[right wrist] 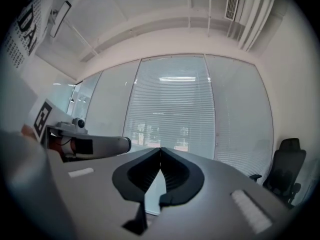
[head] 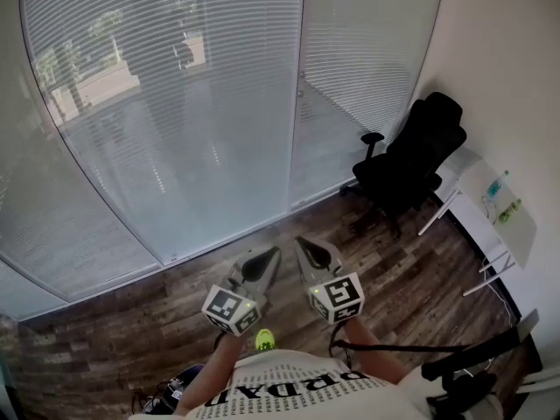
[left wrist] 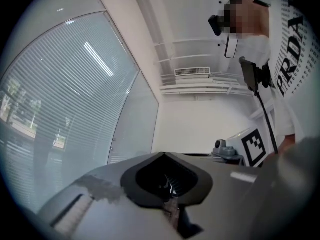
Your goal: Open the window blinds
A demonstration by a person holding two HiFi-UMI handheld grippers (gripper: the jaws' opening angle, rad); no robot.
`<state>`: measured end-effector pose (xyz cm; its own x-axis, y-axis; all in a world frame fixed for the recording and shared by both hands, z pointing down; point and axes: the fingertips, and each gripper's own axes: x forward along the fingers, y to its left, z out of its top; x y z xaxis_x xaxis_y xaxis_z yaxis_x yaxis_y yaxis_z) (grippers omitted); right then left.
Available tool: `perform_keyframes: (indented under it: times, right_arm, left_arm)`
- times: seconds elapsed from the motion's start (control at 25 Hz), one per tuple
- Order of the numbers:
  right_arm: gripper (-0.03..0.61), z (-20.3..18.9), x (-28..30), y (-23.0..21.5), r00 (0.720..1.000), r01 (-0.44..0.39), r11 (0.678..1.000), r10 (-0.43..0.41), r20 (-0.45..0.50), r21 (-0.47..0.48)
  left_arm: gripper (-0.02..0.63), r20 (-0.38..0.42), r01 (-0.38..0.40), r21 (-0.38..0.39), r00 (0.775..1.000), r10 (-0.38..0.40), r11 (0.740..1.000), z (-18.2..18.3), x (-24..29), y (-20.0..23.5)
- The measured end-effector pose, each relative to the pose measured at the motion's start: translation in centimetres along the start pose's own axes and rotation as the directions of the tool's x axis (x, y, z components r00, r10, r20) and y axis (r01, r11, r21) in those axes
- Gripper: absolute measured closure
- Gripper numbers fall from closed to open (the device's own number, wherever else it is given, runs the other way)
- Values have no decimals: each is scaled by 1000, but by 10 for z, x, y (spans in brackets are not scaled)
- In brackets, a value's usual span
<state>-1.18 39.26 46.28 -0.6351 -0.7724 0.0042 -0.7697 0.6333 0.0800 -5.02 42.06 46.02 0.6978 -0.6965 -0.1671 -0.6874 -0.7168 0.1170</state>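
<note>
White horizontal blinds [head: 166,103] hang lowered over tall glass panels; trees and pavement outside show faintly through the slats. They also fill the left gripper view [left wrist: 60,109] and the right gripper view [right wrist: 170,109]. My left gripper [head: 268,254] and right gripper [head: 303,243] are held side by side, low in the head view, pointing toward the window and well short of it. Both have their jaws together with nothing between them; the tips meet in the left gripper view [left wrist: 162,154] and the right gripper view [right wrist: 160,148].
A black office chair [head: 411,160] stands at the right by the window, also in the right gripper view [right wrist: 286,169]. A white desk [head: 490,221] with bottles lines the right wall. Dark wood floor [head: 175,304] lies between me and the glass.
</note>
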Motion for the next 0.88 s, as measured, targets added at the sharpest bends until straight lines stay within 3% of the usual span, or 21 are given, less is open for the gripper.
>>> perform_keyframes:
  times: [0.48,0.88]
  right_arm:
    - [569,-1,88,-40,997,72,997,-73,-11,-42]
    - [569,-12,136,-58,997,61,996,-64,-41,-63]
  left_arm:
    - [615,12,62,-19,998,-62,998,1,39,88]
    - [615,-1,38,-58,999,-38,998,-10,63,139]
